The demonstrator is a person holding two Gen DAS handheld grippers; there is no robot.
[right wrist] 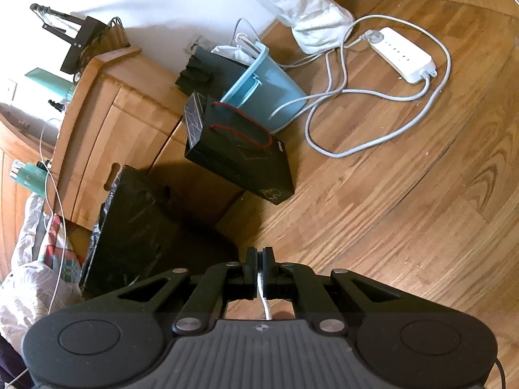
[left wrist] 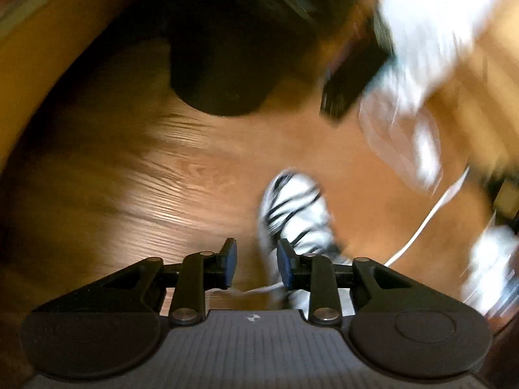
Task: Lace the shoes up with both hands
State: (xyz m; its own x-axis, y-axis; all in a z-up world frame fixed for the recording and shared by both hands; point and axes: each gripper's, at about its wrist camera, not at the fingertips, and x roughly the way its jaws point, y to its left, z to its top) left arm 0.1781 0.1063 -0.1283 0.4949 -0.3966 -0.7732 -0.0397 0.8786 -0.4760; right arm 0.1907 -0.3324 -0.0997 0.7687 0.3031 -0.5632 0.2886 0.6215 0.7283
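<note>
White lace [right wrist: 261,288] is sitting pinched between the closed pads of the right gripper [right wrist: 259,261] at the lower centre of the right wrist view, running down out of sight beneath the jaws. In the left wrist view, which is heavily blurred, the left gripper [left wrist: 256,261] is standing partly open with nothing between its pads. The shoe [left wrist: 293,217], white with dark lacing, is lying on the wood floor [left wrist: 146,178] just above and right of those pads, and a lace end [left wrist: 431,214] is trailing off toward the right edge.

Judging by this, the lacing step is under way: one hand is keeping its end taut while the other is repositioning. Next, the left gripper probably needs to settle over the shoe, find the free lace end and close on it without tugging the shoe sideways. Which eyelet comes next I cannot tell through the blur.
</note>
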